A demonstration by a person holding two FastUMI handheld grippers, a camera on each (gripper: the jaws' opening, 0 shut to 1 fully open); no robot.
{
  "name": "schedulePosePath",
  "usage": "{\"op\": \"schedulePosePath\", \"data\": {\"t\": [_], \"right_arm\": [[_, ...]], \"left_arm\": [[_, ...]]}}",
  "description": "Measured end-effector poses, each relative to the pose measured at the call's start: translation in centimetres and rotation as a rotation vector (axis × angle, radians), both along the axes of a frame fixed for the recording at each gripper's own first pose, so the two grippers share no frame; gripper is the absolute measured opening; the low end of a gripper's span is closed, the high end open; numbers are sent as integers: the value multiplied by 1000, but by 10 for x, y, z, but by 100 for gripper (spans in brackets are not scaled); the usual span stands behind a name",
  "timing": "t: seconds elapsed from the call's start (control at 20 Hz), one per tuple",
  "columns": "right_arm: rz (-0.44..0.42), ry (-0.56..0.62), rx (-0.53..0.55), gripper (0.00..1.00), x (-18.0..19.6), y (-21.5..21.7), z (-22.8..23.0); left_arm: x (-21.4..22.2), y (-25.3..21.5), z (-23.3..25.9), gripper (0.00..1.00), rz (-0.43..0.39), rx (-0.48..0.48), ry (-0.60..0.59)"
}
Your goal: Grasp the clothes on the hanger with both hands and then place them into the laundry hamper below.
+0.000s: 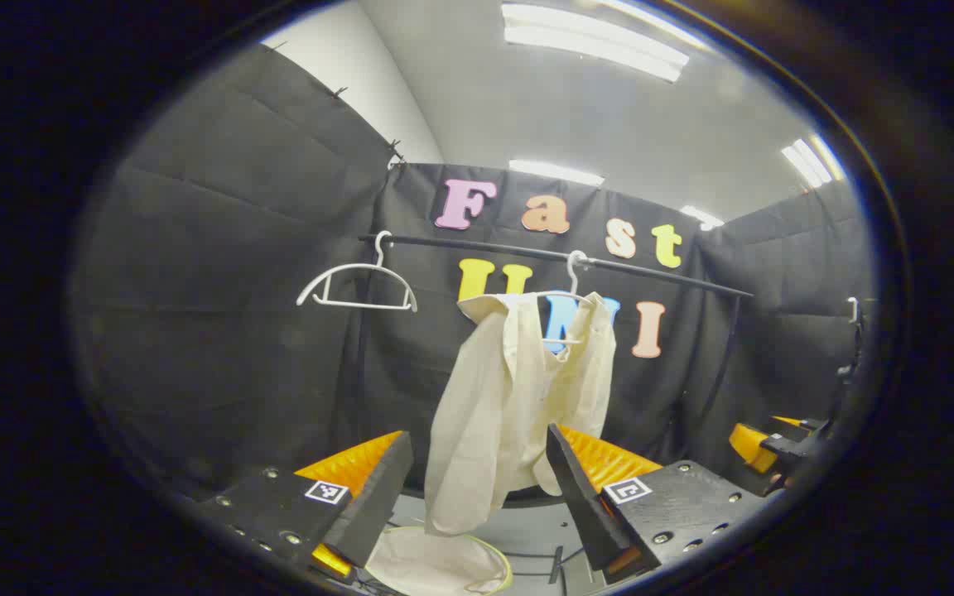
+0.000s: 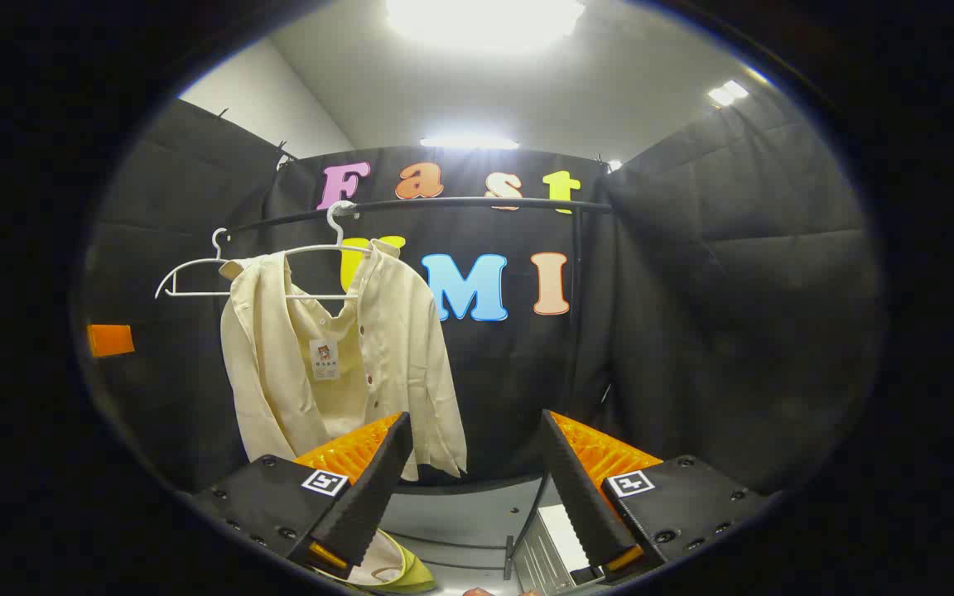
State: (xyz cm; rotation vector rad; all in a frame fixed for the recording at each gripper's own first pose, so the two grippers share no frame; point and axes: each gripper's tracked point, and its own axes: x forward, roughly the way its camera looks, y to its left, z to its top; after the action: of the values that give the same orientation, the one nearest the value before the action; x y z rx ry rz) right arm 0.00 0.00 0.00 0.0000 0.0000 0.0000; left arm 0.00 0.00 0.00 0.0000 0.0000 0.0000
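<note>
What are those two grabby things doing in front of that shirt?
A person is holding two grippers, and both are open and empty. The cream shirt hangs on a white hanger on the black rail, beside an empty hanger. The left gripper and the right gripper both point at the shirt without touching it. The hamper waits below, so nothing has been taken down yet.

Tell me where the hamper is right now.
The hamper sits low on the floor beneath the hanging shirt, at the bottom of the left gripper view; its rim also shows at the right gripper view's bottom edge.
</note>
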Motion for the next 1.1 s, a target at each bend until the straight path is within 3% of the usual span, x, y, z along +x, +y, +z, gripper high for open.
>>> {"op": "schedulePosePath", "data": {"t": [0.45,1.1], "right_arm": [[7,7,28,98,-4,4,-2],[21,33,55,98,2,15,0]], "left_arm": [[-10,3,1,94,10,127,-18],[-3,14,-4,94,32,83,7]]}}
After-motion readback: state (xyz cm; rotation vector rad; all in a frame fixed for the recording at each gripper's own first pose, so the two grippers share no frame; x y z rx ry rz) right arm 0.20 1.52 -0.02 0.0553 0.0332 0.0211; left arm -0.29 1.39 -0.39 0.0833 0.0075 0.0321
